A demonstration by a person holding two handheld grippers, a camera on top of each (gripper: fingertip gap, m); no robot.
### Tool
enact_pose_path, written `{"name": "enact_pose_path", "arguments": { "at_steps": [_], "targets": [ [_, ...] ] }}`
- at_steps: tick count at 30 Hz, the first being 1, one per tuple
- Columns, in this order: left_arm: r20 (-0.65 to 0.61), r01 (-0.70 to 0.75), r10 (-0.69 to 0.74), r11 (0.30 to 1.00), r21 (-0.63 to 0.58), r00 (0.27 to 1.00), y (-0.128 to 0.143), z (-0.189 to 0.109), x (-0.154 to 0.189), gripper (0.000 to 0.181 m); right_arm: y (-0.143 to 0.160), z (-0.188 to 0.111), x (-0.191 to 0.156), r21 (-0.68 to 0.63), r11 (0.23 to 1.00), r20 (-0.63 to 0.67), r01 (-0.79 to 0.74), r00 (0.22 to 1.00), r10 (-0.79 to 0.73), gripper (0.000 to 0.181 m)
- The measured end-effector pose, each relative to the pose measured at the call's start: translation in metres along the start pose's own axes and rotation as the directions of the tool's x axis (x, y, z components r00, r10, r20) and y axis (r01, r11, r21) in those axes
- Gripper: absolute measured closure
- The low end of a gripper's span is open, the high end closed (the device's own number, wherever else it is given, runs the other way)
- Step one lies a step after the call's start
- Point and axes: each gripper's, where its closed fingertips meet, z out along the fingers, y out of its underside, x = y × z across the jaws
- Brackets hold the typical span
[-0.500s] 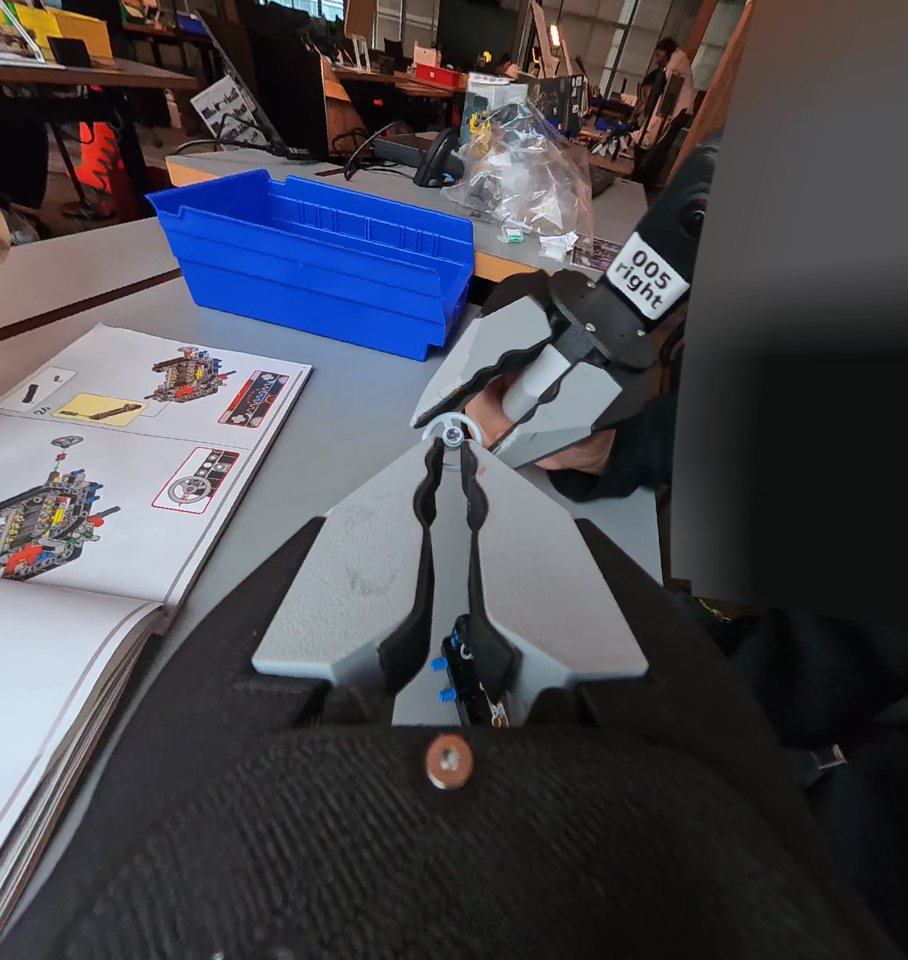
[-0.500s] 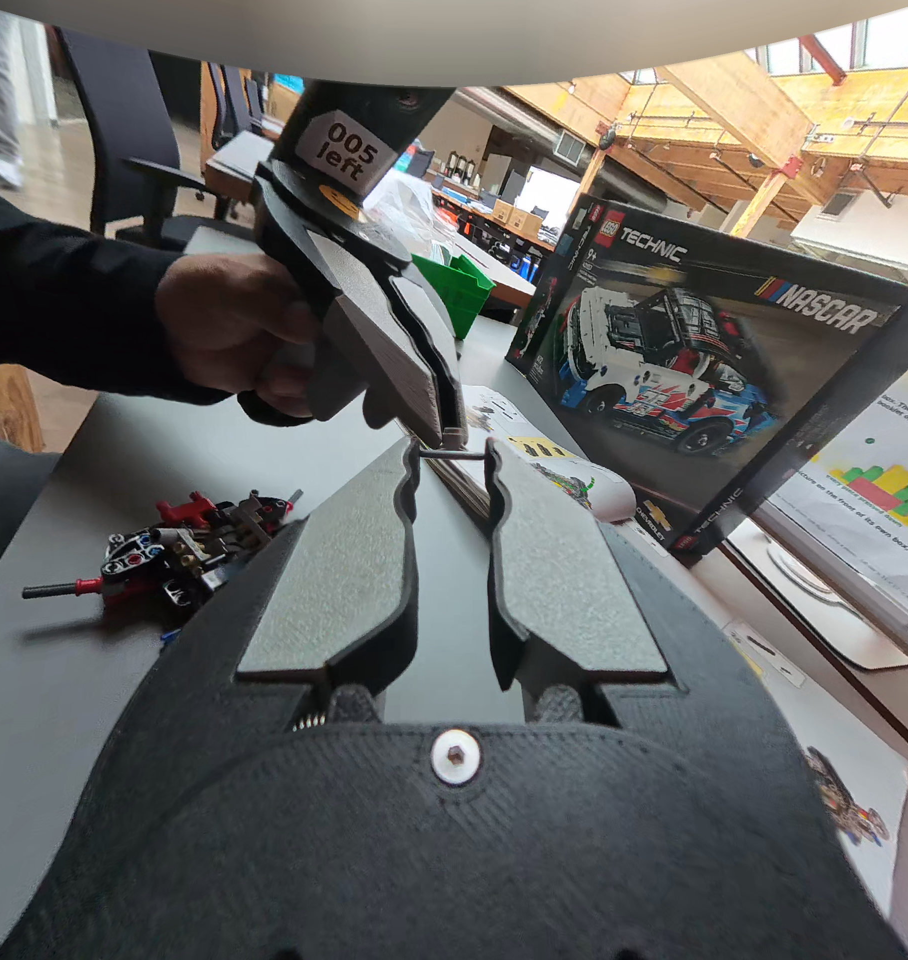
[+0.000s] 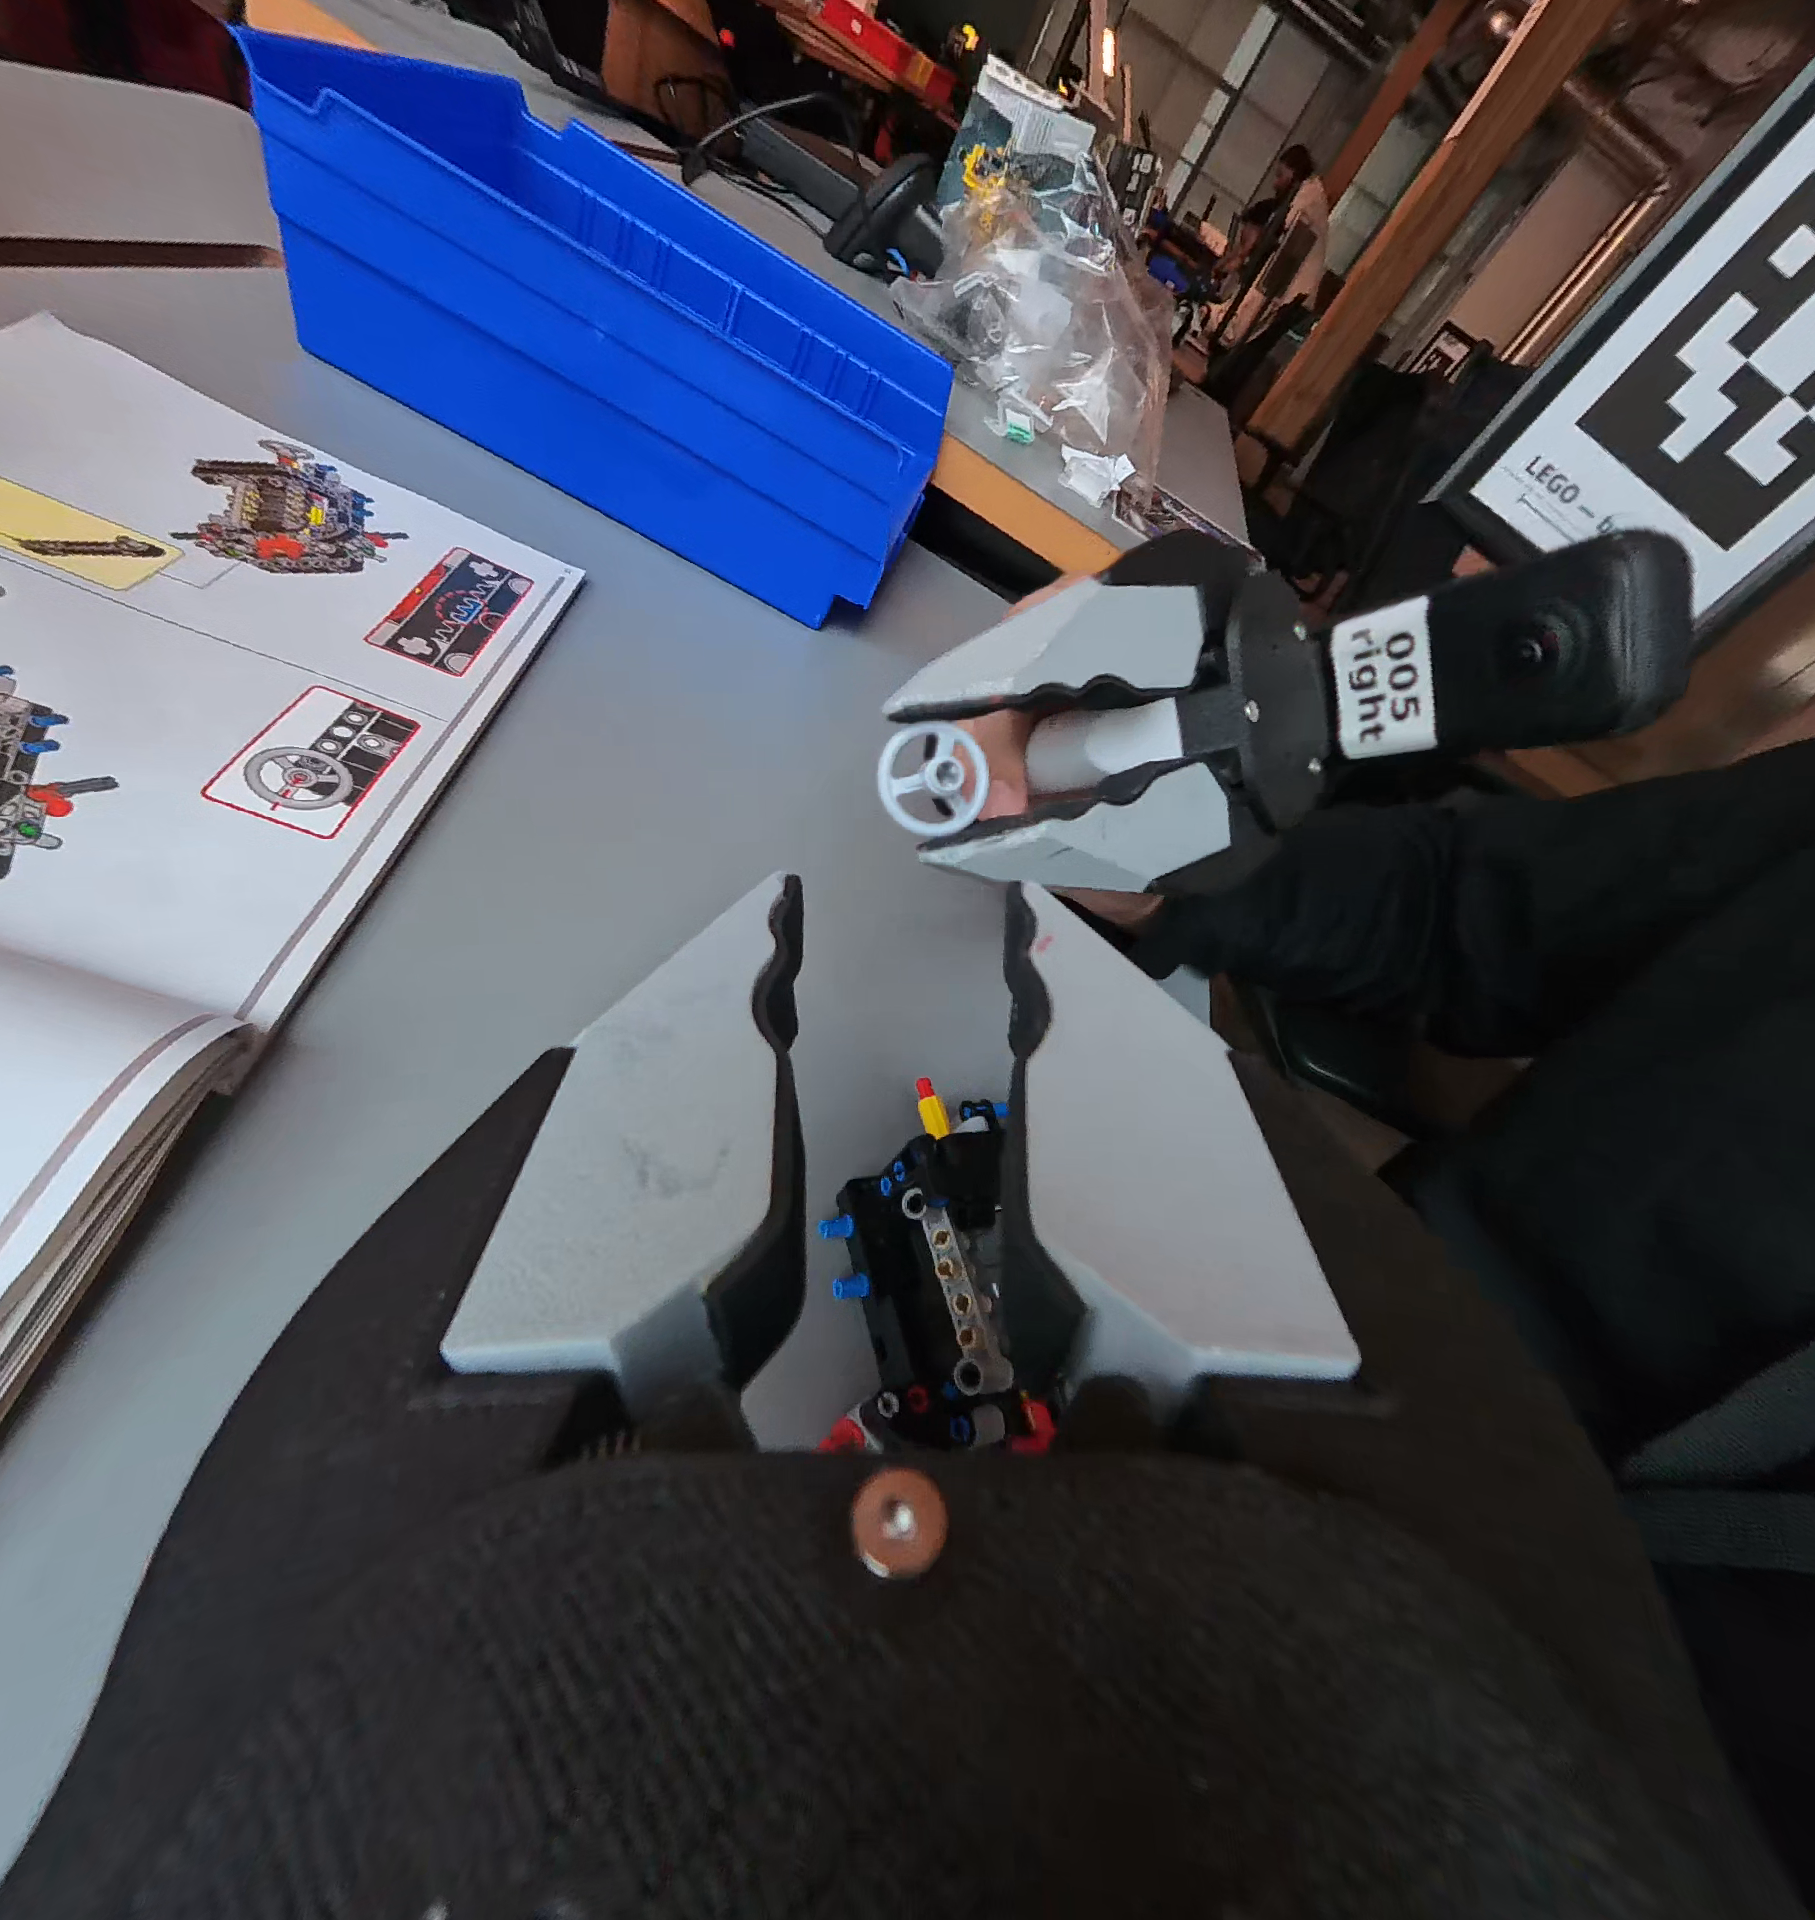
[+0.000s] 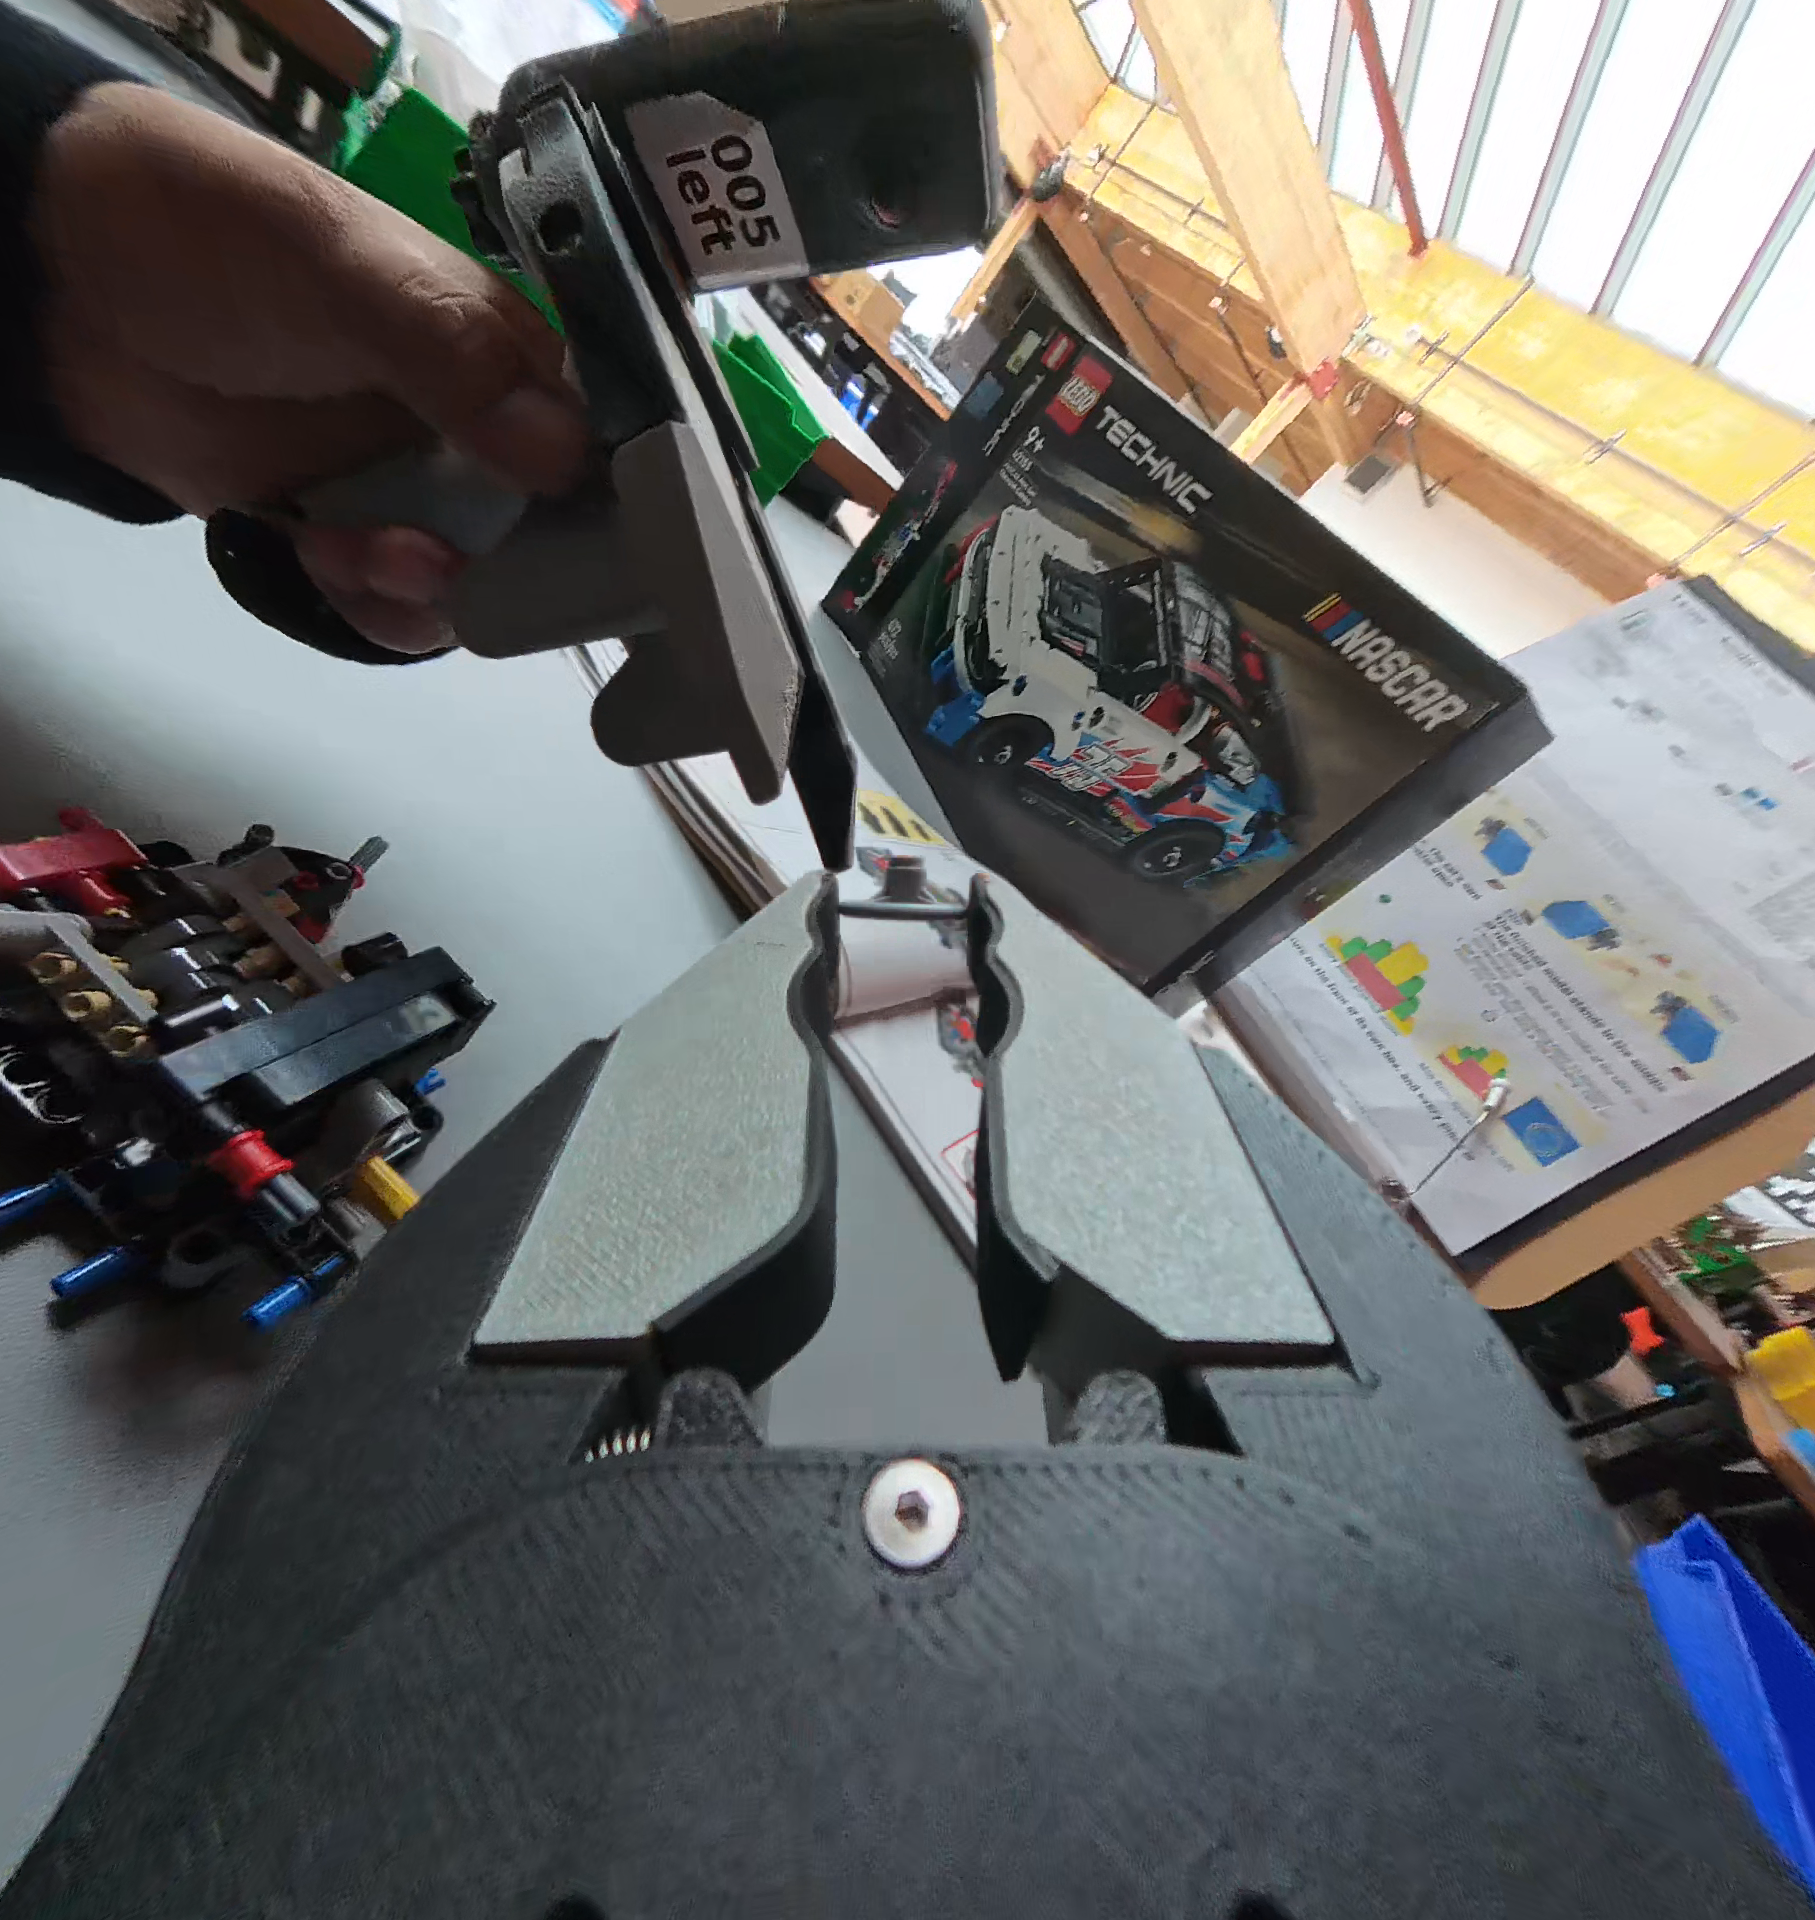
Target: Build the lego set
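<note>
My right gripper (image 4: 903, 906) is shut on a small grey steering wheel (image 3: 932, 779), held by its rim above the table. In the right wrist view the wheel (image 4: 898, 910) shows edge-on as a thin bar between the fingertips. My left gripper (image 3: 903, 902) is open and empty, just below and in front of the wheel. The part-built black chassis (image 3: 934, 1278) with blue, red and yellow pins lies on the table under my left gripper, and it also shows in the right wrist view (image 4: 186, 1039). The right gripper (image 3: 908, 781) and the left gripper (image 4: 825, 831) each show in the other's view.
An open instruction booklet (image 3: 207, 675) lies at the left, with a blue bin (image 3: 591, 343) behind it. A clear bag of parts (image 3: 1048, 301) lies farther back. The set's box (image 4: 1142, 707) and a printed board (image 4: 1609, 883) stand behind the booklet. The table edge runs along the right. Left and right tips are no more than a few centimetres apart.
My left gripper, shut on the steering wheel before, has opened and drawn back from it. The right gripper now holds the wheel alone, and both have tilted.
</note>
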Motion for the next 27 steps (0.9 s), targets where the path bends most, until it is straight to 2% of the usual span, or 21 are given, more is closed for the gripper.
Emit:
{"name": "enact_pose_path", "arguments": {
  "at_steps": [4,8,12,14,16,17,20,23,27],
  "targets": [
    [-0.073,0.031,-0.030,1.000,0.001,0.997,-0.005,-0.006,0.010,0.142,0.002,-0.001,-0.004,-0.026,1.000,0.003,0.016,1.000,-0.016,0.160],
    [-0.046,-0.001,-0.001,0.999,-0.035,0.999,-0.005,-0.002,0.008,0.139,0.002,0.000,-0.005,-0.025,1.000,0.012,0.005,1.000,-0.005,0.159],
    [-0.070,0.004,-0.008,0.998,-0.057,0.998,-0.006,0.012,0.012,0.137,0.002,0.001,-0.013,-0.023,0.999,0.043,0.029,0.999,-0.028,0.159],
    [-0.070,-0.010,0.005,0.997,-0.077,0.998,-0.005,0.018,0.013,0.140,0.000,0.001,-0.015,-0.018,0.999,0.045,0.043,0.998,-0.043,0.159],
    [-0.052,-0.027,0.021,0.993,-0.117,0.998,0.001,0.023,0.012,0.159,0.000,0.001,-0.018,-0.019,0.999,0.060,0.049,0.997,-0.048,0.159],
    [-0.043,-0.029,0.023,0.991,-0.133,0.999,0.004,0.024,0.011,0.160,0.002,0.001,-0.019,-0.030,0.998,0.066,0.054,0.996,-0.052,0.159],
    [-0.055,0.011,-0.019,0.989,-0.145,0.998,0.008,0.026,0.009,0.160,0.004,0.001,-0.021,-0.041,0.997,0.083,0.058,0.995,-0.055,0.159],
    [-0.107,0.120,-0.134,0.984,-0.129,0.985,0.009,0.027,0.009,0.161,0.005,0.001,-0.022,-0.039,0.999,0.103,0.018,0.995,-0.014,0.159],
    [-0.246,0.281,-0.279,0.959,-0.027,0.928,-0.005,0.023,0.013,0.161,-0.003,-0.004,-0.011,0.011,0.987,0.114,-0.160,0.981,0.158,0.161]
  ]
}}
